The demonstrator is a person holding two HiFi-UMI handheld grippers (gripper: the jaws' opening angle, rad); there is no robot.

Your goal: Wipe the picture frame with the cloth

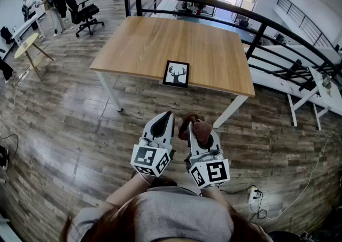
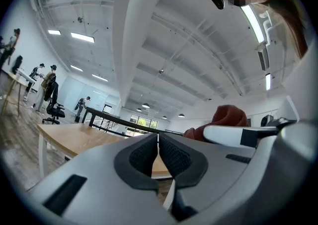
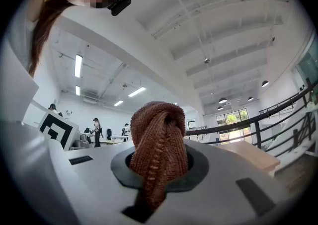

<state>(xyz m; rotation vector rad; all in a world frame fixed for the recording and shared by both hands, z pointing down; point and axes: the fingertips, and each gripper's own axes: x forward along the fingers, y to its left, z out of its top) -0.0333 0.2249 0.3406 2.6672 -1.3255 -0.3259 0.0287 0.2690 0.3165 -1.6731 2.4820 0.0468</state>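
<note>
Ahead, wooden table (image 1: 160,43) bearing picture frame (image 1: 176,73); plank floor (image 1: 69,129).

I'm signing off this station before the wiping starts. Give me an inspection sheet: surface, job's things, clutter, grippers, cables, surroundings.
Surface: wooden table on white legs, bare apart from the picture frame.
Job's things: picture frame with a deer silhouette lies flat near the table's near edge; brown cloth is in the right gripper.
Clutter: nothing seen on the table.
Grippers: left gripper shut, empty; right gripper shut on the brown cloth; both held over the floor, short of the table.
Cables: power strip with white cable on the floor at right.
Surroundings: black railing behind the table; office chair and people at far left.
</note>
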